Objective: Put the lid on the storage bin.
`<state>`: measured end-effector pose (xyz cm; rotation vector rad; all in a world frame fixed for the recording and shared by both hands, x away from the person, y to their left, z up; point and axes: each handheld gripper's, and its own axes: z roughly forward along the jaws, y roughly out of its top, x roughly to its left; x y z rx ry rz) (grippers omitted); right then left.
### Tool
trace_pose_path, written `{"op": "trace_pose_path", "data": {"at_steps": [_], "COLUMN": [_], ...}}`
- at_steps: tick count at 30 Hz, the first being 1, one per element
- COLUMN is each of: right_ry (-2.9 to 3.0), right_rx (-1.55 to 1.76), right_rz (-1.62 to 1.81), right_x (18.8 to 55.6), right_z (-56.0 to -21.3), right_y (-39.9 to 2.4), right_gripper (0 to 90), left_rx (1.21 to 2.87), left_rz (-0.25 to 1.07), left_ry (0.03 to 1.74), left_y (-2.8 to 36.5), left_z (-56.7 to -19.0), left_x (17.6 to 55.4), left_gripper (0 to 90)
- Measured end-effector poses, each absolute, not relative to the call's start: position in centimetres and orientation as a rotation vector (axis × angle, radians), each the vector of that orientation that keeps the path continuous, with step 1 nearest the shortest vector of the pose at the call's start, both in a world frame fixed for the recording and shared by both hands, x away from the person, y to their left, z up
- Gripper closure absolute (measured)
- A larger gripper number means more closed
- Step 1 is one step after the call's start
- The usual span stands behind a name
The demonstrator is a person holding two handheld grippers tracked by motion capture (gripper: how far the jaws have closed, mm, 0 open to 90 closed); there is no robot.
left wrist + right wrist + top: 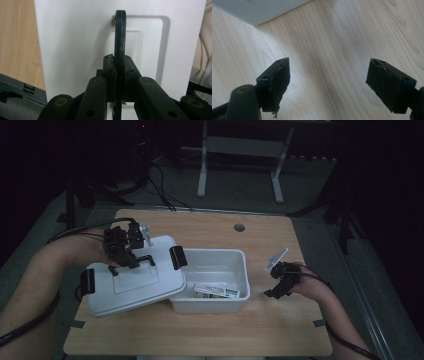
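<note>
We see the left gripper (131, 261) clenched on the black handle (120, 37) of the white lid (135, 277), which tilts over the left end of the box (243, 270), perhaps resting on its rim. The right gripper (328, 85) hangs released above the table (280, 320).

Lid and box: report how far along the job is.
Done: the white lid is off its seat, tilted, one edge over the left rim of the white box, which holds a small packet. In hand: the left hand-held gripper is shut on the lid's black handle. Left: the lid isn't set down anywhere; the right hand-held gripper is open over bare table.
</note>
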<state>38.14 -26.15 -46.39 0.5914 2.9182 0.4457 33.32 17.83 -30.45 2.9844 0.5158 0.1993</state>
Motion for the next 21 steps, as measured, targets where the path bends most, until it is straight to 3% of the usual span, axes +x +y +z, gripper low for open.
{"op": "trace_pose_path", "data": {"at_steps": [21], "right_ry": [2.917], "right_rx": [0.586], "right_rz": [0.455], "right_x": [38.0], "right_z": [-46.1], "right_y": [-26.3], "right_gripper": [18.6], "left_rx": [2.984], "left_rz": [0.211], "left_ry": [0.33], "left_y": [10.4], "left_z": [-30.5], "left_x": [35.6], "left_gripper": [83.6]}}
